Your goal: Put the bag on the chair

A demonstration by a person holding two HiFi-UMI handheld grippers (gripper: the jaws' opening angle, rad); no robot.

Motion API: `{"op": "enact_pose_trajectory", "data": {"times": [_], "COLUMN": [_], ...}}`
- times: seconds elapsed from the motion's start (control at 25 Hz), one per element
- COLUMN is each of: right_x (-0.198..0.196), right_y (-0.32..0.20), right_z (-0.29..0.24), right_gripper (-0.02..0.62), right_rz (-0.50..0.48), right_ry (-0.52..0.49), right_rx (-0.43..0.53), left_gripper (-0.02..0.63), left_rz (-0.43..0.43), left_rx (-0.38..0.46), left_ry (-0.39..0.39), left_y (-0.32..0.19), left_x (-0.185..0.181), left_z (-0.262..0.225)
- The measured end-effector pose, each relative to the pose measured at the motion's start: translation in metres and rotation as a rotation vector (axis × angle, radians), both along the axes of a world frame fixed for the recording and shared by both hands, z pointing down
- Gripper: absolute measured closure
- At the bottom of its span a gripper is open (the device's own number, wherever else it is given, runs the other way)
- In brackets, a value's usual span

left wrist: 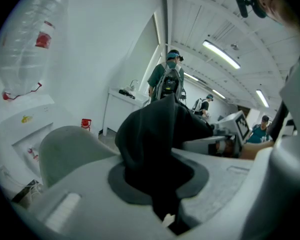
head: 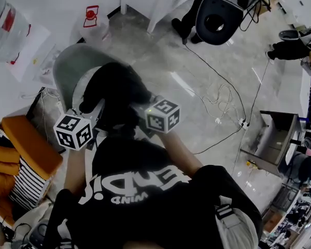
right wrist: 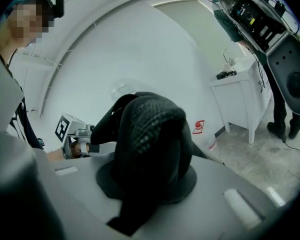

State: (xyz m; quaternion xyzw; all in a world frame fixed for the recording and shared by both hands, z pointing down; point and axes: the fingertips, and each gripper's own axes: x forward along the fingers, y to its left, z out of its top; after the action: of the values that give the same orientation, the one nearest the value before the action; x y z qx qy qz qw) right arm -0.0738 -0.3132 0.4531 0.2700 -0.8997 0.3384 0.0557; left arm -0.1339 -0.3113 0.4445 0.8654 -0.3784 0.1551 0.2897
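**Head view.** A black fabric bag (head: 116, 92) hangs between the two grippers, over the seat of a grey-green moulded plastic chair (head: 67, 69). Whether the bag touches the seat cannot be told. The left gripper (head: 92, 110) meets the bag's left side and the right gripper (head: 138, 110) its right side, each carrying a marker cube. An orange cushion (head: 31, 144) lies to the left on black-and-white striped cloth (head: 26, 183). Thin white cables (head: 223, 97) trail over the grey concrete floor (head: 145, 40).

**Left gripper view.** The left gripper (left wrist: 160, 184) has its jaws clamped on a fold of the bag (left wrist: 157, 134), which rises in a dark bunch from between the pads. The chair (left wrist: 65, 146) curves just behind and to the left. The right gripper's cube shows beyond the bag. Further back, a person wearing a backpack (left wrist: 168, 84) stands by a white table (left wrist: 121, 101).

**Right gripper view.** The right gripper (right wrist: 145, 184) has its jaws closed on a mesh-textured part of the bag (right wrist: 150, 134), with a strap end hanging down below the pads. The left gripper's cube shows at the far left, level with the bag. A white table (right wrist: 240, 91) stands at the right by the wall.
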Motion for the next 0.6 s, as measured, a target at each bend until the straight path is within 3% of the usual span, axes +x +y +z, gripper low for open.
{"op": "enact_pose_trajectory", "data": {"times": [0.6], "right_x": [-0.018], "right_y": [-0.077], "right_z": [0.055], "right_gripper": [0.538], "right_rz": [0.081], "right_ry": [0.006], "right_rx": [-0.074], "left_gripper": [0.54], "left_rz": [0.084], "left_rx": [-0.078], "left_ry": [-0.022], "left_y": [-0.086], "left_x": [-0.018], "left_z": [0.057]}}
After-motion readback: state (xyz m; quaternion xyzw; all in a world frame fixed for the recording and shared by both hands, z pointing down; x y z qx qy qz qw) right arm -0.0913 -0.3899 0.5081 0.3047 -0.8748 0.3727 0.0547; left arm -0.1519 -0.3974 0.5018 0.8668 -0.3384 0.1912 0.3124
